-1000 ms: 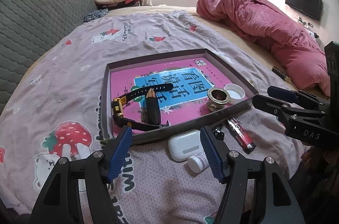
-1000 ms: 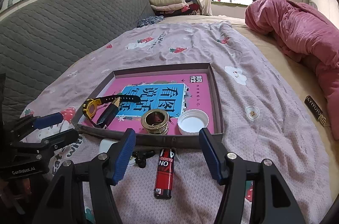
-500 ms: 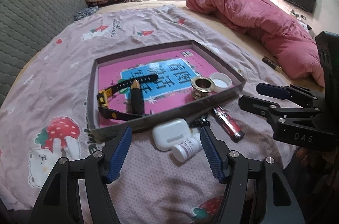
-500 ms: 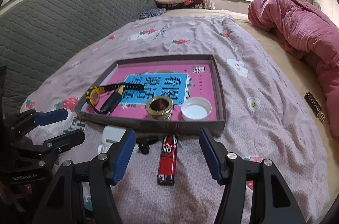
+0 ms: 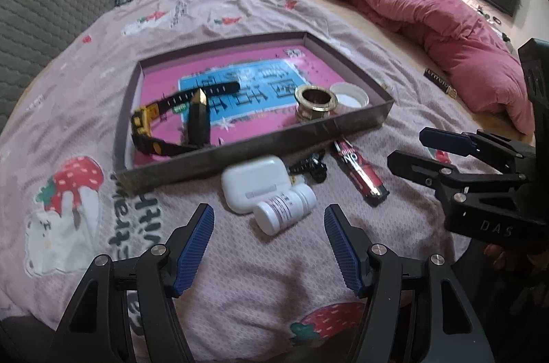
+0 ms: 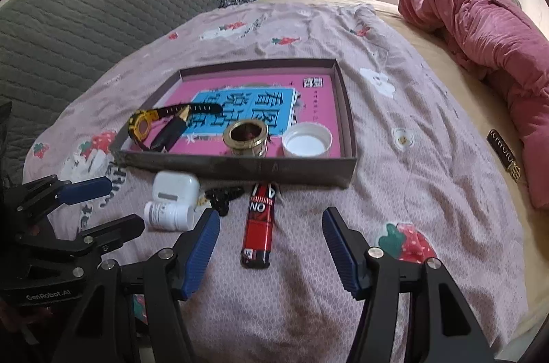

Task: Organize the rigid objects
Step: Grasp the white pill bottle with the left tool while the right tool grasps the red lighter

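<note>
Dropping in and forward, the left gripper (image 5: 269, 241) now frames the white pill bottle (image 5: 284, 208) at its twelve o'clock, blue pads spread and empty. The right gripper (image 6: 271, 241), also spread, hovers over the red lighter (image 6: 259, 224). Four items sit in the shallow brown cardboard tray (image 5: 254, 157); bottle, lighter, white earbud case (image 5: 254, 183) and black clip (image 5: 310, 164) lie outside at its six o'clock.

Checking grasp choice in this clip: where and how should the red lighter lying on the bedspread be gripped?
Grip the red lighter across its narrow width at mid-body, coming down from above with the open right gripper. It lies flat, long axis pointing toward the box, with bare bedspread either side for the fingers.
</note>
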